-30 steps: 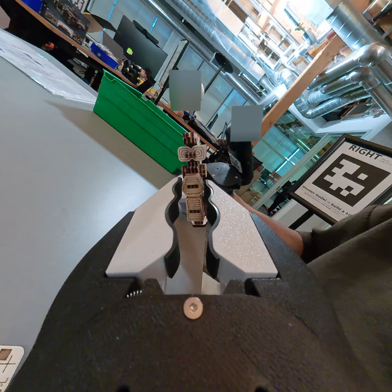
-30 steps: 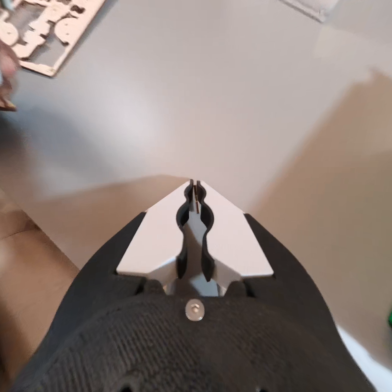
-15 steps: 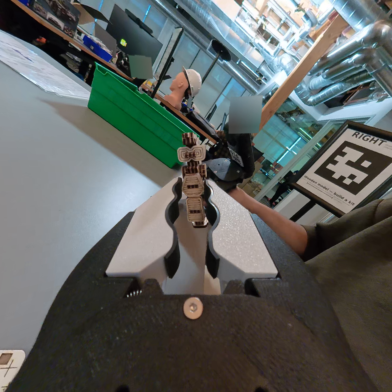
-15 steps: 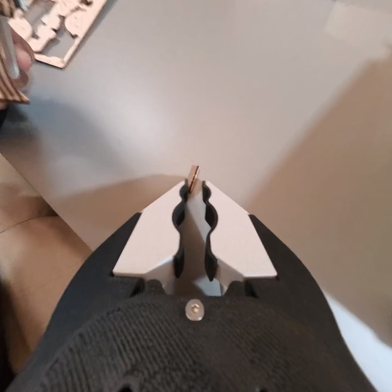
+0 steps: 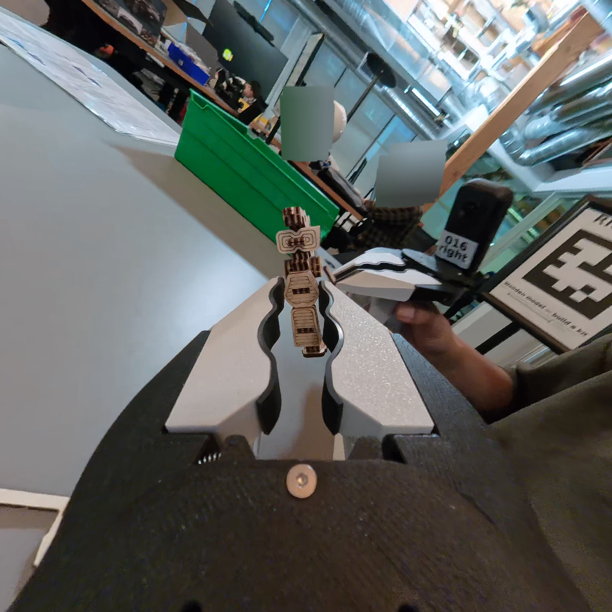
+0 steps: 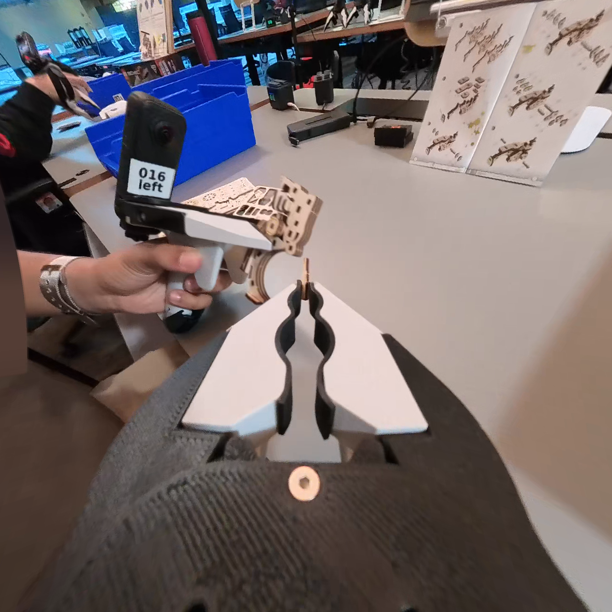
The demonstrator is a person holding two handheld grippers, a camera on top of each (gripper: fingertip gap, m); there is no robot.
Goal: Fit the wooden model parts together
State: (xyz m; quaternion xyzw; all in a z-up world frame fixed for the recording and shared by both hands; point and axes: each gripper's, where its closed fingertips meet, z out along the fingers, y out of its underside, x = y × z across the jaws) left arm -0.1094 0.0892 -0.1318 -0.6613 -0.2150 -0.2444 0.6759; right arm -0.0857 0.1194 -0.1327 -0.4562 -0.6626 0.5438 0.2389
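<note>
My left gripper (image 5: pixel 301 291) is clamped on the light, brittle-looking wooden model (image 5: pixel 300 261) at its solid body, while my right gripper (image 6: pixel 305 289) pinches a thin wooden sliver (image 6: pixel 306 271) by its base, near the model, which probably snaps under sideways pressure.

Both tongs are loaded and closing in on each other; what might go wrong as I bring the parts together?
The thin flat wooden piece is pinched only at the right tongs' very tips, so it may pivot or slip. The layered wooden model assembly, gripped mid-body by the left tongs, sticks out far and could twist when pushed.
</note>
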